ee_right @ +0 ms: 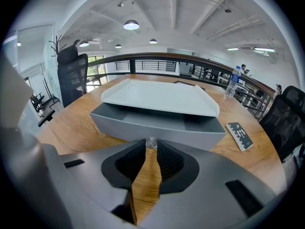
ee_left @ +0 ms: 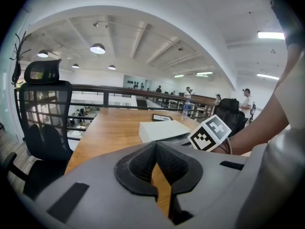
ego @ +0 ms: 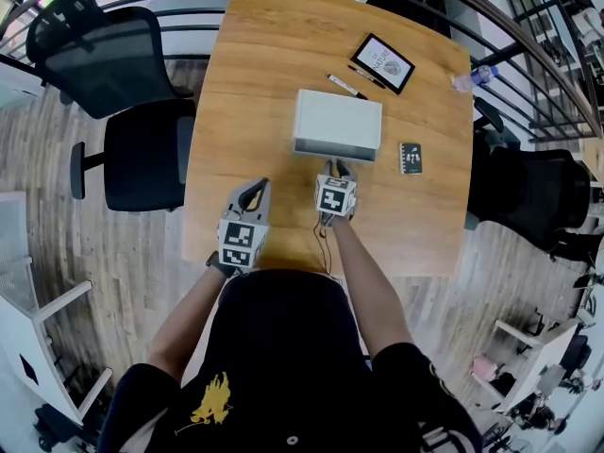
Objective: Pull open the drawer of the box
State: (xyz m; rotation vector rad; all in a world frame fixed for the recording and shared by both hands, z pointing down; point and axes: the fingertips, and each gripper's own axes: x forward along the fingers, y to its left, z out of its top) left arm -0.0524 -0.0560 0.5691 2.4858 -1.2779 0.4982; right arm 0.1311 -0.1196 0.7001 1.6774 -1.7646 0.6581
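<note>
I have the box (ego: pixel 338 121) near the middle of the table (ego: pixel 255 55), with its drawer (ee_right: pixel 157 125) sticking out of the side that faces the near edge. The knob (ee_right: pixel 151 143) on the drawer's front sits between the tips of my right gripper (ego: pixel 335 166). My left gripper (ego: pixel 257 189) is to its left, closer to the near edge, over bare tabletop. Behind the box lies a pen (ego: pixel 343 85), and beyond it, toward the far right corner, a tablet (ego: pixel 382 63). A small card (ego: pixel 411 158) lies just right of the box. A bottle (ee_right: pixel 233 83) stands at the right edge. One chair (ego: pixel 142 154) stands off the left edge, a second chair (ego: pixel 94 59) behind it, and a third chair (ego: pixel 538 192) off the right edge.
</note>
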